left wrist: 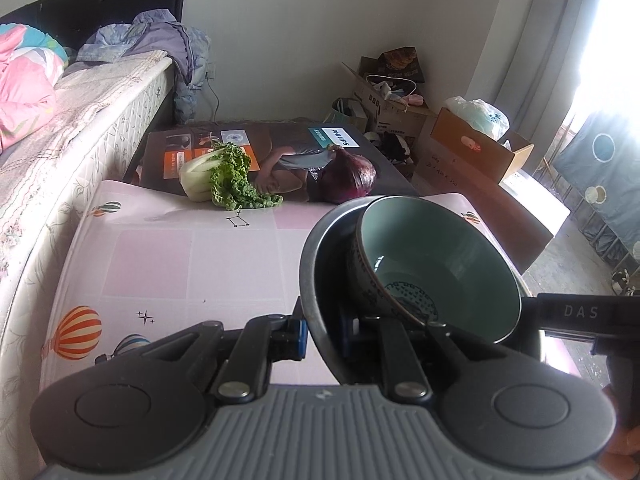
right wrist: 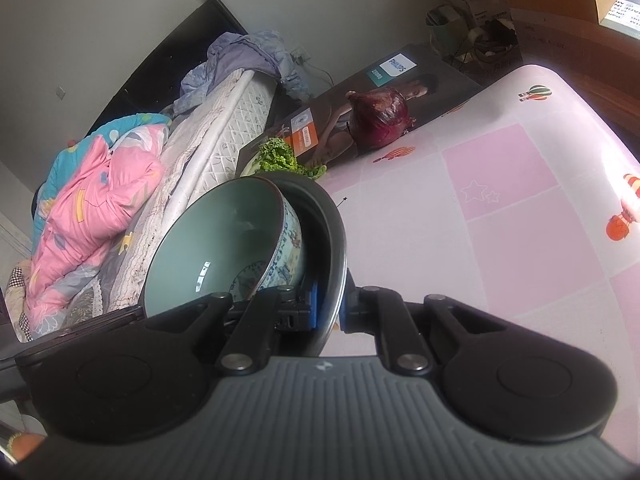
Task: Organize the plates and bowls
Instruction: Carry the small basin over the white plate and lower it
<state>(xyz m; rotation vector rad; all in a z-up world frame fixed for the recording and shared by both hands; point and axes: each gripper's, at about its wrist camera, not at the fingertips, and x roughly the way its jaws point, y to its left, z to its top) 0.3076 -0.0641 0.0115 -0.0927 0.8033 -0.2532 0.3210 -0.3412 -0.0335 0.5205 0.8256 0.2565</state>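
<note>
The left hand-held gripper (left wrist: 324,332) is clenched on the near rim of a dark plate (left wrist: 320,264) at 6 o'clock, and the right hand-held gripper (right wrist: 330,312) clamps the opposite rim. A teal bowl (left wrist: 440,264) sits tilted in the plate, raised over the desk (left wrist: 180,264). Toward 12 o'clock lie bok choy (left wrist: 216,180) and a red onion (left wrist: 350,178).

**Count of things in view**

There were two hand-held grippers, the left hand-held gripper (left wrist: 324,334) and the right hand-held gripper (right wrist: 326,314). Two dishes showed: one dark plate (left wrist: 320,280) and one teal bowl (left wrist: 440,256) nested in it, lower centre. One table (left wrist: 160,264) carried one leafy green vegetable (left wrist: 224,178) and one red onion (left wrist: 352,178). One bed (left wrist: 60,128) lay at left. Several cardboard boxes stood upper right; their number was unclear.
</note>
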